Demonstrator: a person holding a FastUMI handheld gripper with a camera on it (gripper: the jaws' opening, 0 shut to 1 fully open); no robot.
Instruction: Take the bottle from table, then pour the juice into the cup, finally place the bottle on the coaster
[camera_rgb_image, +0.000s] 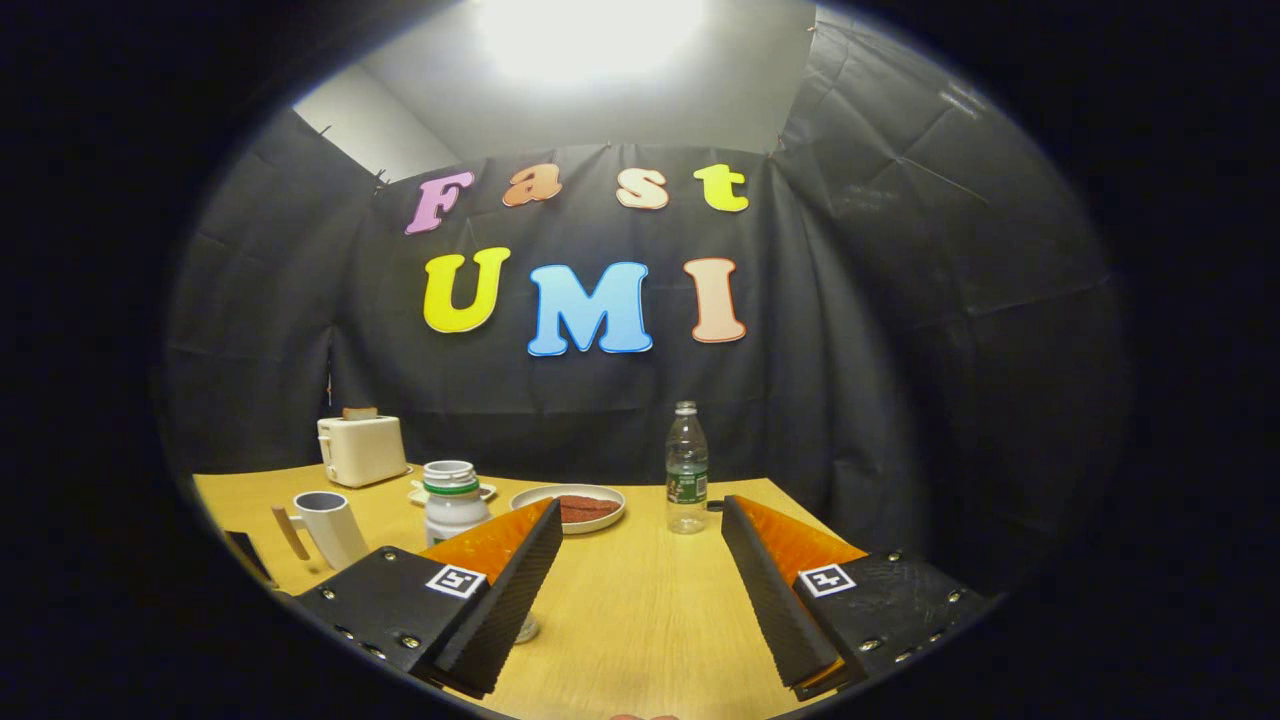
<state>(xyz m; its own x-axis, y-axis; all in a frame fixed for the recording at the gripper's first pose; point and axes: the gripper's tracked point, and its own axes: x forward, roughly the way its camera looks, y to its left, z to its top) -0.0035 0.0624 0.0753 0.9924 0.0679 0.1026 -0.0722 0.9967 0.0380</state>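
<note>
Ok so my gripper (640, 560) is hovering above the wooden table (640, 620), fingers spread wide apart w/ nothing between them, just bare tabletop.

The bottle (686, 468) is standing upright beyond the fingers, a bit past the right finger's tip and towards the back edge of the table. Clear plastic, slim, cap on top, green label wrapped around the middle. Whatever's inside looks clear or it's nearly empty, can't tell tbh.

The cup (330, 527) is off past the left finger, well apart from the bottle. Pale mug w/ a dark inside and what looks like a wooden handle sticking out on its left side, upright.

Other stuff: a white jar (452, 500) w/ a green band near its top sits right behind the left finger, partly hidden by it. A shallow plate (570, 507) w/ something reddish-brown in it is between the jar and the bottle. Cream toaster (360, 449) w/ bread poking out at the back left corner, and a small saucer (420, 494) next to it, behind the jar.
</note>
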